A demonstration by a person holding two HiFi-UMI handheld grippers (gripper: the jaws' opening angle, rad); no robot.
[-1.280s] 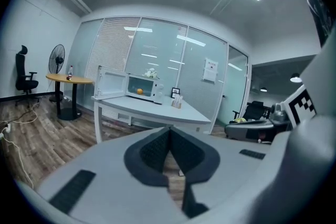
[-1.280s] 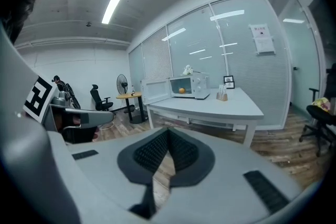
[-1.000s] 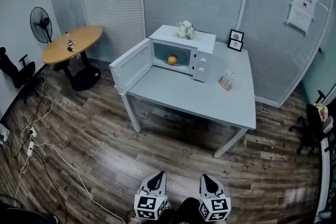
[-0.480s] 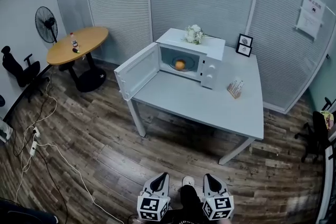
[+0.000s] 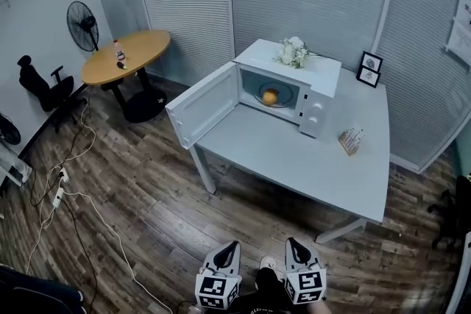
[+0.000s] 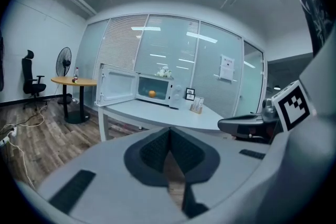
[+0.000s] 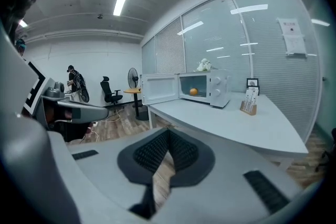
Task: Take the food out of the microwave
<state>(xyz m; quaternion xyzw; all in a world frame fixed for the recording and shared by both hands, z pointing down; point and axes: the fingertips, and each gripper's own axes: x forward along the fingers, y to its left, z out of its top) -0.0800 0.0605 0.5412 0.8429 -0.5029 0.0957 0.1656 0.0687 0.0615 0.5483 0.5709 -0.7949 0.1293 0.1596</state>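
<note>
In the head view, the white microwave (image 5: 318,88) stands on the grey table (image 5: 309,169) right of centre, with its door (image 5: 203,104) swung wide open toward the left. The food, a round orange item (image 5: 270,96), sits on the plate inside the cavity. A bunch of white flowers (image 5: 292,51) lies on the microwave's top, and a small card stand (image 5: 351,140) is on the table to its right. At the bottom edge, the left gripper (image 5: 231,246) and right gripper (image 5: 293,243) point up the frame side by side over the wooden floor, well apart from the table. In the left gripper view, the jaws are pressed together at their tips with nothing between them, and the open microwave shows far off at centre left. In the right gripper view, the jaws likewise meet, empty, with the orange item visible inside the microwave at upper centre.
</note>
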